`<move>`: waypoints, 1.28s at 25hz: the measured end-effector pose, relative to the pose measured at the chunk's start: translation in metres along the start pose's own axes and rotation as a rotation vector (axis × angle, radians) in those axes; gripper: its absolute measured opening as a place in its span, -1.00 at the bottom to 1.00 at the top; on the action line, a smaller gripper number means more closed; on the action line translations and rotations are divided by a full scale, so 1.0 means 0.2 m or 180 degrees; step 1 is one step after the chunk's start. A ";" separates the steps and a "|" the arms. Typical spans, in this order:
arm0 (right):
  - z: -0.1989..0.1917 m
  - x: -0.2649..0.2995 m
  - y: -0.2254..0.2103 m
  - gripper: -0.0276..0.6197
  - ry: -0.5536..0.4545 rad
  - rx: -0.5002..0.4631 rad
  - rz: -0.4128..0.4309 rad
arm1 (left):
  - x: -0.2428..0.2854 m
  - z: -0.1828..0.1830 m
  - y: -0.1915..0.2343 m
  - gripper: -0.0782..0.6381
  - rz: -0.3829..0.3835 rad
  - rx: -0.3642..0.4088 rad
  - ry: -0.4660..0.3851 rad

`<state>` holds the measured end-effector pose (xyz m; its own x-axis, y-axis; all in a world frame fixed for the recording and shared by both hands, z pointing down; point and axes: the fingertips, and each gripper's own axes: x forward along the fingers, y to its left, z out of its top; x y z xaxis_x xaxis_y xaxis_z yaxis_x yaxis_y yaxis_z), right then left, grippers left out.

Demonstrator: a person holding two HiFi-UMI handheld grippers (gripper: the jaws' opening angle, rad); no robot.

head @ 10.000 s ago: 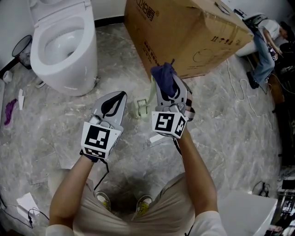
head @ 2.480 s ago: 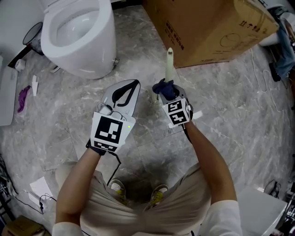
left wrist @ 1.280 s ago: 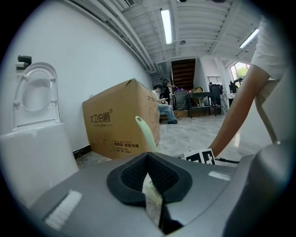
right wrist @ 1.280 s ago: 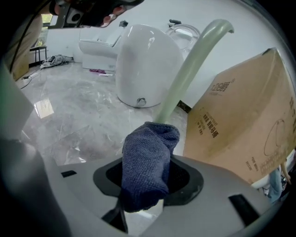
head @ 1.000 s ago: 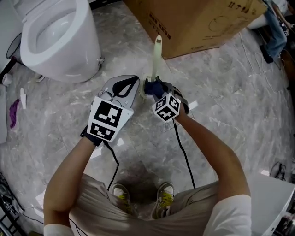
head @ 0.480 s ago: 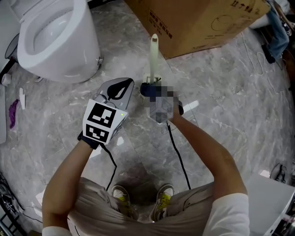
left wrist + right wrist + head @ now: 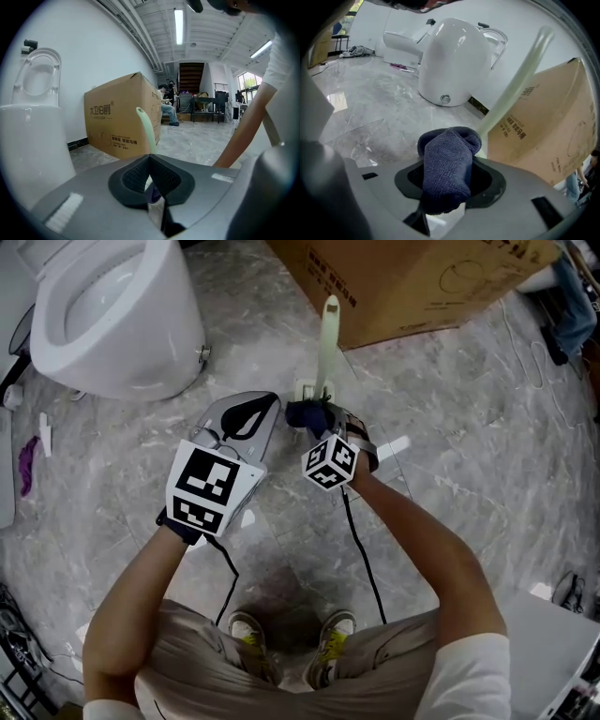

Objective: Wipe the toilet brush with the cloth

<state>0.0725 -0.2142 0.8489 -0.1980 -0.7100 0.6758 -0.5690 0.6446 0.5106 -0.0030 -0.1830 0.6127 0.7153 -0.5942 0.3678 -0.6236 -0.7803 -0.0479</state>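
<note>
The toilet brush has a pale green handle (image 7: 328, 334) and stands upright in its holder on the marble floor. My right gripper (image 7: 307, 416) is shut on a dark blue cloth (image 7: 302, 413), held low against the handle's near side; I cannot confirm contact. In the right gripper view the cloth (image 7: 450, 154) bulges out of the right gripper (image 7: 449, 176), with the handle (image 7: 520, 79) rising just behind it. My left gripper (image 7: 265, 401) hovers beside the brush on the left, shut with nothing in it. In the left gripper view, the left gripper (image 7: 150, 158) faces the handle (image 7: 146, 129).
A white toilet (image 7: 122, 315) stands at the far left and a big cardboard box (image 7: 412, 277) right behind the brush. A purple scrap (image 7: 25, 465) lies at the left edge and a white strip (image 7: 394, 448) right of the brush. Cables trail at the far right.
The right gripper has brought the cloth from up in the air down to the lower part of the brush handle. The left gripper stays shut close by on the left.
</note>
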 end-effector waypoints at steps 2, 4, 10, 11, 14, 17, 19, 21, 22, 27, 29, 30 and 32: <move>-0.01 0.02 -0.03 -0.33 0.0020 0.0048 -0.0074 | 0.00 -0.01 0.00 -0.78 -0.0003 -0.0015 0.0011; -0.02 0.04 -0.02 -0.33 0.0045 0.0016 -0.0071 | -0.02 0.00 -0.01 -0.78 -0.0012 -0.0013 0.0014; -0.03 0.07 0.02 -0.33 0.0109 0.0011 0.0032 | -0.05 -0.02 0.00 -0.78 -0.0003 0.0010 0.0038; -0.04 0.07 0.03 -0.33 0.0117 0.0015 0.0050 | -0.05 -0.02 0.00 -0.78 0.0005 0.0009 0.0035; -0.04 0.08 0.04 -0.33 0.0138 0.0049 0.0113 | -0.06 -0.01 0.00 -0.78 0.0020 0.0010 0.0026; -0.05 0.08 0.06 -0.33 0.0151 0.0104 0.0189 | -0.07 -0.02 0.01 -0.78 0.0025 0.0022 0.0034; -0.05 0.08 0.07 -0.34 0.0156 0.0134 0.0245 | -0.08 -0.02 0.01 -0.78 0.0031 0.0032 0.0038; -0.05 0.07 0.09 -0.34 0.0162 0.0140 0.0305 | -0.08 -0.02 0.01 -0.78 0.0034 0.0038 0.0037; -0.06 0.06 0.10 -0.34 0.0166 0.0111 0.0324 | -0.08 -0.02 0.01 -0.78 0.0035 0.0041 0.0036; -0.01 0.03 0.13 -0.34 0.0060 -0.0106 0.0277 | -0.09 -0.02 0.02 -0.78 0.0051 0.0049 0.0051; 0.03 0.02 0.12 -0.34 -0.0041 -0.0131 0.0204 | -0.09 -0.03 0.02 -0.78 0.0054 0.0054 0.0062; 0.06 0.01 0.10 -0.34 -0.0091 -0.0129 0.0153 | -0.09 -0.03 0.02 -0.78 0.0055 0.0058 0.0064; 0.09 0.01 0.07 -0.34 -0.0169 -0.0070 0.0052 | -0.09 -0.03 0.02 -0.78 0.0061 0.0064 0.0065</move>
<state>0.0498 -0.2119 0.8466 -0.2495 -0.7130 0.6552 -0.5477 0.6619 0.5118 -0.0206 -0.1737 0.6102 0.6966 -0.6050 0.3856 -0.6304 -0.7727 -0.0736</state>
